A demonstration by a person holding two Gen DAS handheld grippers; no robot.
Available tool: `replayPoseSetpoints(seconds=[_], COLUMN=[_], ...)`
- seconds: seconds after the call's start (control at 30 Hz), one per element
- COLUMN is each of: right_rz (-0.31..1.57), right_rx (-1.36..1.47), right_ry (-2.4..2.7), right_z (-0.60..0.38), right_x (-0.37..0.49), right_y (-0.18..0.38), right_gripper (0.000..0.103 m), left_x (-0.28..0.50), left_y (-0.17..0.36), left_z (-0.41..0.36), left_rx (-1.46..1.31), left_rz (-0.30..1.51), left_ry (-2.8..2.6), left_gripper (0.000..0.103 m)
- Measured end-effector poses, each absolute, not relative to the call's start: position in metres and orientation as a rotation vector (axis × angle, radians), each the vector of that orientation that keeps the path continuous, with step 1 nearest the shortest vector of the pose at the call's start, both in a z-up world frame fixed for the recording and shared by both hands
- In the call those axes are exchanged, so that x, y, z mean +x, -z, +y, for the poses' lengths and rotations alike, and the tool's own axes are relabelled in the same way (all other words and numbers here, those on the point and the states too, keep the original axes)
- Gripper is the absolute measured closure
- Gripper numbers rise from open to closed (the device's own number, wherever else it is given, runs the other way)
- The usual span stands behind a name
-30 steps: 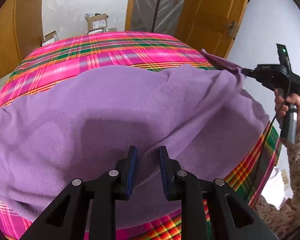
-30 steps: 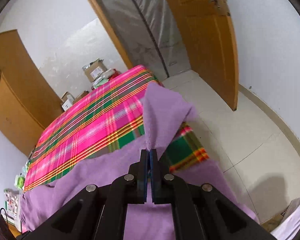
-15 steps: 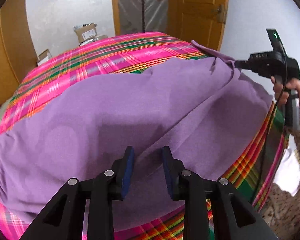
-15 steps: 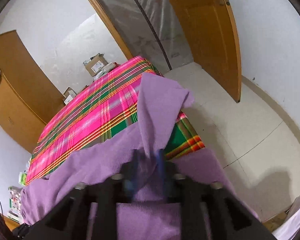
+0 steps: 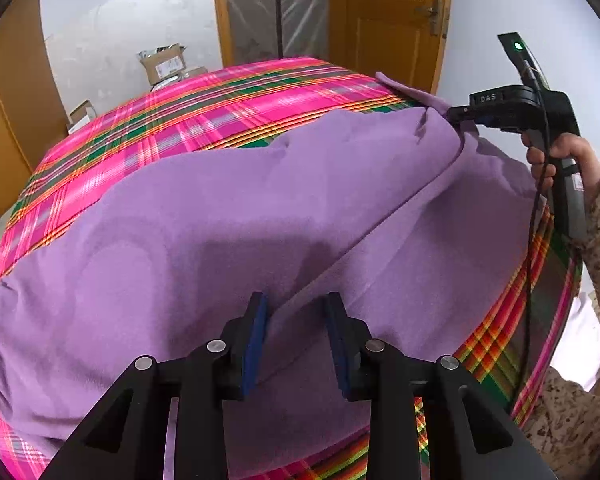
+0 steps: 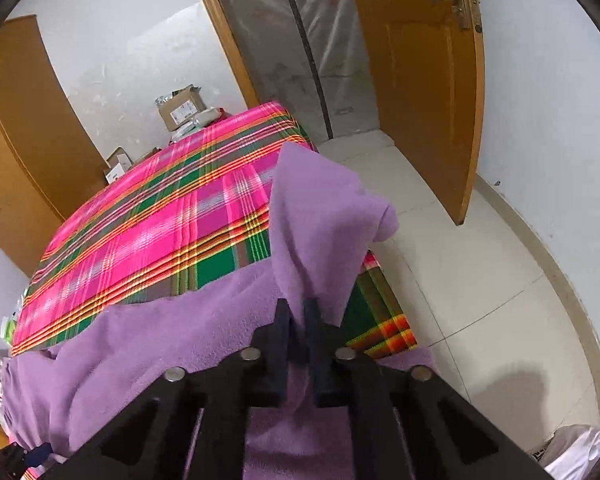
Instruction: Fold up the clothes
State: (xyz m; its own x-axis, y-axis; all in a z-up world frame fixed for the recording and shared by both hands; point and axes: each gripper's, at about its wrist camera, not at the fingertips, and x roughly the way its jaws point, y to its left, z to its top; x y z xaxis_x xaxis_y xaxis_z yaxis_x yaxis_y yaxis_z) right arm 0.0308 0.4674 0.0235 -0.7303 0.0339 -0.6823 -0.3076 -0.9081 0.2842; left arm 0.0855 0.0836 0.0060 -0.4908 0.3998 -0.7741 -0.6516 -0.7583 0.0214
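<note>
A purple garment [image 5: 220, 220] lies spread over the pink plaid cover [image 5: 220, 112]. My left gripper [image 5: 296, 316] is open at the garment's near edge, its blue pads either side of a raised ridge of cloth without pinching it. That ridge runs diagonally up to my right gripper [image 5: 456, 114], held in a hand [image 5: 560, 156] at the far right corner. In the right wrist view my right gripper [image 6: 298, 320] is shut on the purple garment [image 6: 140, 352]; a flap of it [image 6: 320, 216] stands up beyond the fingers, over the plaid cover [image 6: 160, 232].
Cardboard boxes [image 5: 162, 64] sit behind the covered surface by the white wall. An orange door [image 6: 420, 60] stands open at the right over a tiled floor [image 6: 480, 300]. A wooden wardrobe [image 6: 28, 140] is at the left. White cloth [image 6: 572, 452] lies on the floor.
A diagonal ridge has formed in the garment between the two grippers. The right gripper's jaws parted briefly, then closed on a thicker fold. The left gripper swung slightly and stays open.
</note>
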Motion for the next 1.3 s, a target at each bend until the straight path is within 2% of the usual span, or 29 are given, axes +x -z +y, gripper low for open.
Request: replayPoseSetpoints(seconds=[0.03, 0.1, 0.2, 0.57, 0.77, 1.3], right_rz=[0.561, 0.537, 0.53, 0.565, 0.574, 0.728], right_rx=[-1.051, -1.022, -0.944, -0.732, -0.646, -0.732], right_ry=[-2.699, -2.706, -2.731, -2.778, -2.786, -2.643], right_z=[0.467, 0.466, 0.464, 0.464, 0.463, 0.477], right_x=[0.03, 0.03, 0.041, 0.088, 0.124, 0.17], right_y=[-0.023, -0.026, -0.039, -0.078, -0.087, -0.024], right_gripper=[0.098, 0.098, 0.098, 0.098, 0.099, 0.098], left_x=[0.086, 0.087, 0.086, 0.105, 0.122, 0.138], left_y=[-0.006, -0.007, -0.011, -0.05, -0.054, -0.013], left_z=[0.085, 0.087, 0.087, 0.07, 0.065, 0.067], left_rx=[-1.046, -1.035, -1.022, -0.842, -0.805, -0.913], left_rz=[0.424, 0.436, 0.425, 0.314, 0.332, 0.348], left_ry=[-2.24, -2.236, -2.243, -2.311, -2.306, -2.228], left_gripper=[0.073, 0.09, 0.097, 0.099, 0.099, 0.099])
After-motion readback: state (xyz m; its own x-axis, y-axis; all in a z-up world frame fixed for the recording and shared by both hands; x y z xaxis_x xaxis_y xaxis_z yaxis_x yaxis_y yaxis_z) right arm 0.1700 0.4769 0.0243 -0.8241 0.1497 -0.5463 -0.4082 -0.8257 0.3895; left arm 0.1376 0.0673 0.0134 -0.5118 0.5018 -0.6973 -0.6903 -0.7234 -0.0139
